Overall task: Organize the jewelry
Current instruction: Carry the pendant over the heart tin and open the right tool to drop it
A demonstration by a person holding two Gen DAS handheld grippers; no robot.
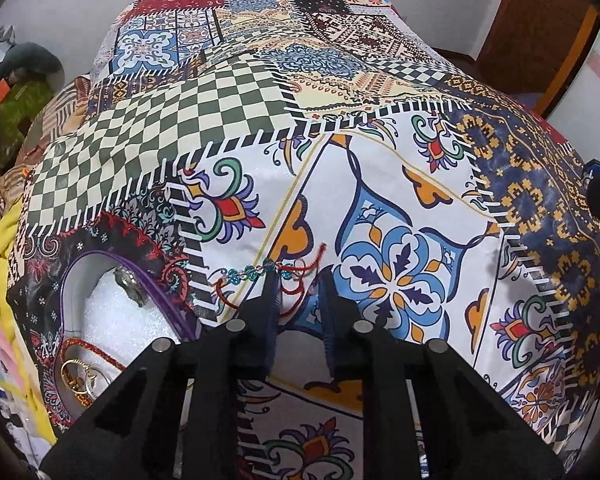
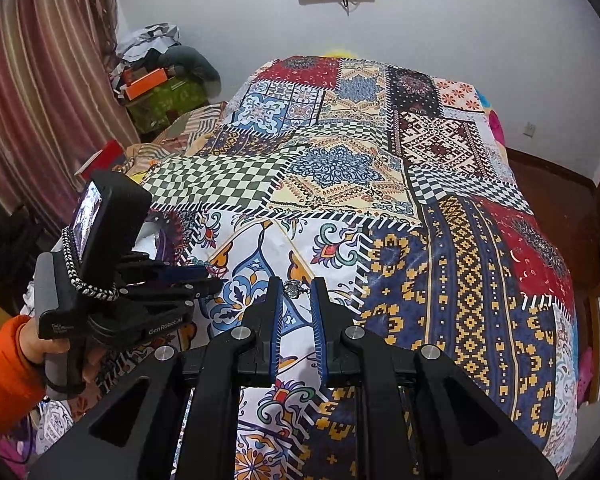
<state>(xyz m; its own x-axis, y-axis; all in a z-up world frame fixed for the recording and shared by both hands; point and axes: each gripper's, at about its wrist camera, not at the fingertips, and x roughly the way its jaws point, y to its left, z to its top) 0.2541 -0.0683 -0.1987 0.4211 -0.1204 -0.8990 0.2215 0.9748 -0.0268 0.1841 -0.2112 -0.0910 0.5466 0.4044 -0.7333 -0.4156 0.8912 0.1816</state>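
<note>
A red cord bracelet with teal beads lies on the patchwork bedspread. My left gripper stands open right over it, with the cord's loose loops between the fingertips and the left fingertip on the beaded stretch. To the left sits a white jewelry box with a purple rim, holding a silver piece and gold earrings. My right gripper hovers above the bed, shut on a small silver ring pinched at the tips. The left gripper shows low at the left.
The bedspread stretches far ahead and to the right. A hand in an orange sleeve holds the left gripper. Boxes and clothes pile beside a curtain at the back left. Wooden floor runs along the bed's right side.
</note>
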